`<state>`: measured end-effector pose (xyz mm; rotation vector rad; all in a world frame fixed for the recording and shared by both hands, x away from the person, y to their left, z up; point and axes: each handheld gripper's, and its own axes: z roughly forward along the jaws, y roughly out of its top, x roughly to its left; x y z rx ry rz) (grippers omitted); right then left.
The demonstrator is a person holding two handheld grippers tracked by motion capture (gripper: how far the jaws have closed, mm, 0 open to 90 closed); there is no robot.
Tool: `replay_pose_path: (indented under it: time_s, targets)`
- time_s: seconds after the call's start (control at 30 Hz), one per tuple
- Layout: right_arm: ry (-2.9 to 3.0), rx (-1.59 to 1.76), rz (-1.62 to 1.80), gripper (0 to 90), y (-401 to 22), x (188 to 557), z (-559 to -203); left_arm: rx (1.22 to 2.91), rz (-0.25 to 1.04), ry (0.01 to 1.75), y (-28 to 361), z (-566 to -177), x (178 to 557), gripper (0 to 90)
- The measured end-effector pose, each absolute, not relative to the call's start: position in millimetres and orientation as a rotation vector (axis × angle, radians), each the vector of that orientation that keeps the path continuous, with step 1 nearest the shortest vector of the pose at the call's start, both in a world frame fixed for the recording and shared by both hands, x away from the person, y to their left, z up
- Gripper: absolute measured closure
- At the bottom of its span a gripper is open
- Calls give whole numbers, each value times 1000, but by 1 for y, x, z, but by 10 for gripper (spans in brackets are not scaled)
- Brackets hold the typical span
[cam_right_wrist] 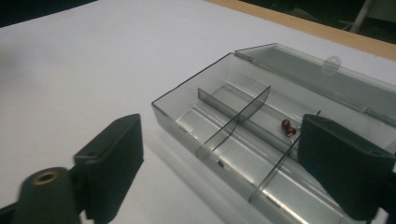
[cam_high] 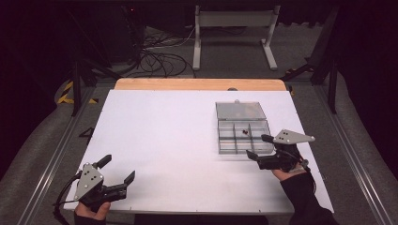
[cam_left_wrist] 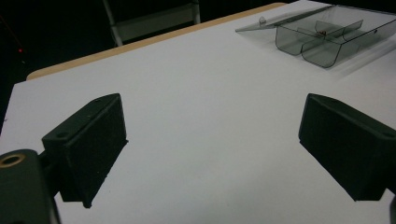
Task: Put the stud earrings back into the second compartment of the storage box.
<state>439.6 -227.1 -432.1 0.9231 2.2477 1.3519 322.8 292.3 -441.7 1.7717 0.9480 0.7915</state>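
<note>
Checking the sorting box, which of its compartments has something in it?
The middle compartment of the far row in the clear box: it holds a small dark-red piece; the other compartments look empty.

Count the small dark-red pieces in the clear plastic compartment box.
1: a small dark-red piece lies in a middle compartment of the clear plastic compartment box, by a divider. The near black jaw may hide more.

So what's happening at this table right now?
A person holds a two-jaw gripper in each hand over a white table. The right gripper sits open at the near edge of a clear compartment box whose lid lies folded back; nothing is between its jaws. A small dark red piece lies in one compartment. The left gripper rests open near the table's front left corner, holding nothing.
</note>
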Motion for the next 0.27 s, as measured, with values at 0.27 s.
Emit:
replay_pose_path:
  time_s: [0.27]
  targets:
    - [2235, 865, 1407, 29, -241, 413, -460, 1782, 794, 945, 290, -442, 323, 81]
